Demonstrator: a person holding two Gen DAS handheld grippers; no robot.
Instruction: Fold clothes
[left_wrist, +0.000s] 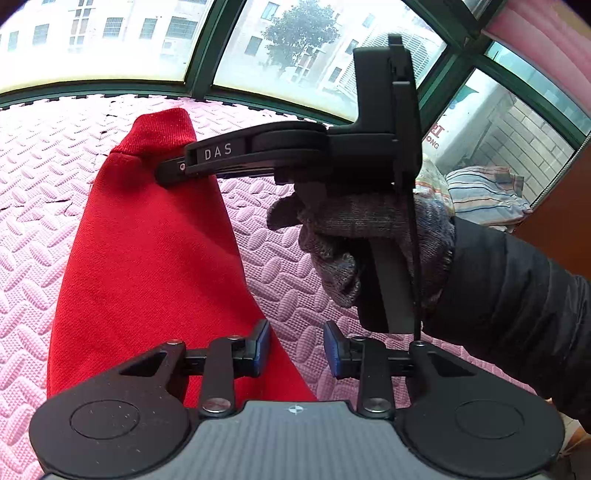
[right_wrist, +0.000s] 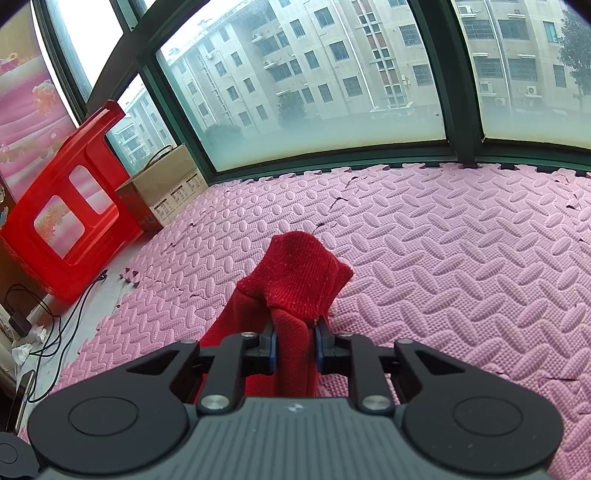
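Note:
A red garment sleeve stretches away over the pink foam mat, ending in a ribbed cuff. My left gripper is open near the sleeve's lower end; the cloth's edge runs under its left finger, and nothing is pressed between the blue pads. In the left wrist view a gloved hand holds my right gripper, which pinches the sleeve just below the cuff. The right wrist view shows that gripper shut on bunched red cloth, the cuff drooping beyond its tips.
Green-framed windows border the mat's far side. A red plastic stool, a cardboard box and loose cables sit at the left. Striped folded cloth lies at the right, behind a dark sleeve.

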